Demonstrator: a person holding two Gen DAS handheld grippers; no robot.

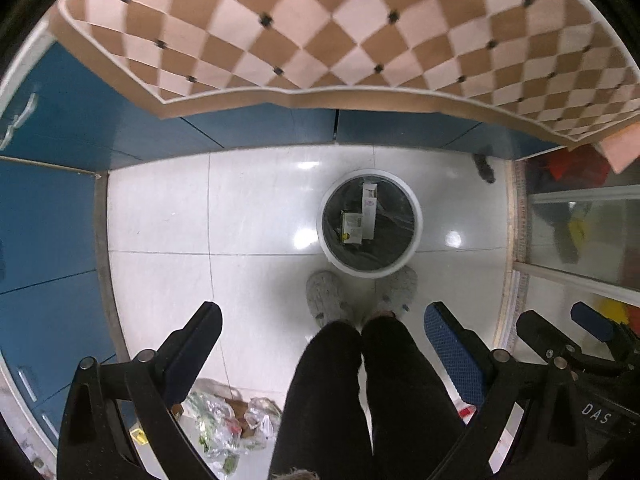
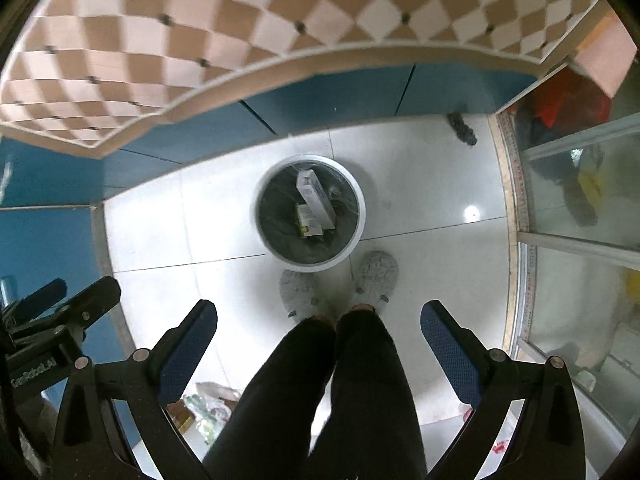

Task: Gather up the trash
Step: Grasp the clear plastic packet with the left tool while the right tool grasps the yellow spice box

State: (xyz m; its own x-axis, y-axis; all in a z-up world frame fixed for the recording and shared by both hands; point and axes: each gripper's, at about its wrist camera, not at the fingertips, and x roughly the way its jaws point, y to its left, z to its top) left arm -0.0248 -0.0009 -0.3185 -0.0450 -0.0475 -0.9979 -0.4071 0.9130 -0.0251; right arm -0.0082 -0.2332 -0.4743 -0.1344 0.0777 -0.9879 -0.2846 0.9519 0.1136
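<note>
A round white trash bin (image 1: 416, 216) with a dark liner stands on the white tiled floor, also in the right wrist view (image 2: 360, 200). Two small cardboard boxes (image 1: 362, 216) lie inside it (image 2: 314, 202). My left gripper (image 1: 324, 324) is open and empty, held high above the floor, nearer than the bin. My right gripper (image 2: 318, 320) is open and empty too, and shows at the right edge of the left wrist view (image 1: 560, 320). Clear plastic bags and wrappers (image 1: 224, 420) lie on the floor at lower left (image 2: 208, 404).
The person's black-trousered legs (image 1: 352, 392) and grey slippers (image 1: 324, 300) stand just before the bin. A counter with a checkered top (image 1: 320, 32) and blue cabinet fronts (image 1: 60, 220) lies ahead and left. A glass sliding door (image 2: 572, 220) is on the right. A small dark object (image 1: 486, 166) lies by the cabinets.
</note>
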